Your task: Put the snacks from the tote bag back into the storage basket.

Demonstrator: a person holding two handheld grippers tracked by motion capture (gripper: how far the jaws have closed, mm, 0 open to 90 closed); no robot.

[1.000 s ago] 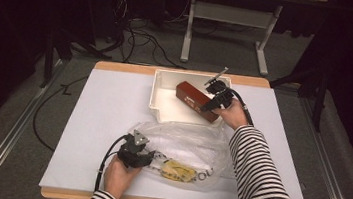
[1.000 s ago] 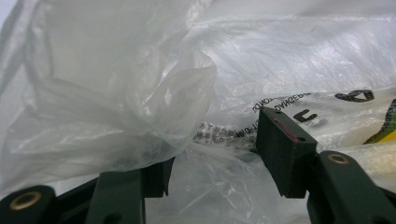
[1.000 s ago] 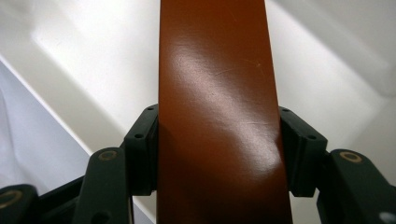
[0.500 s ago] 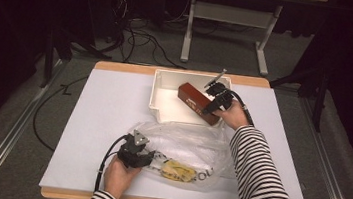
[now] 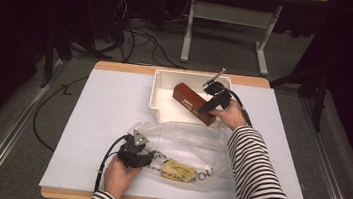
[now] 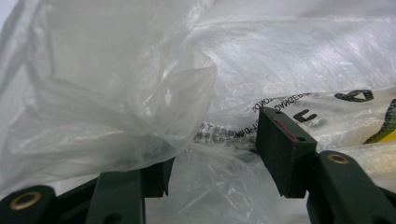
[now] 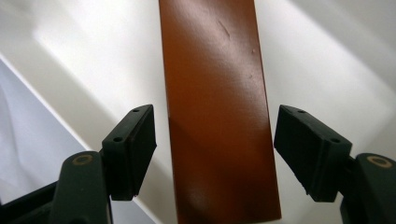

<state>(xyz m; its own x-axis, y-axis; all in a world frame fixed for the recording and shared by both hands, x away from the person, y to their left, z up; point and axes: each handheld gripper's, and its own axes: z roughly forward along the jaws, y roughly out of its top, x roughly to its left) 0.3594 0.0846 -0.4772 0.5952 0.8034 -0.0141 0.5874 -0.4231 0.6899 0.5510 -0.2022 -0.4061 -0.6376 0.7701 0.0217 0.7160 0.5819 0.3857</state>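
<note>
At far right, right gripper (image 5: 210,101) has just been opening; brown box (image 7: 219,107) sits between unclamped pads in white tray (image 5: 161,105). Back straight out, no nudging. Left gripper (image 6: 212,156) half-open around plastic bag (image 5: 186,148) film — grip unclear, keep it steady.

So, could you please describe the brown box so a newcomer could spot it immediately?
Look at the white bin at the table's far edge. The brown box lies slanted in it, between the right gripper's open jaws: a long reddish-brown block, the bin's sole coloured item.
</note>
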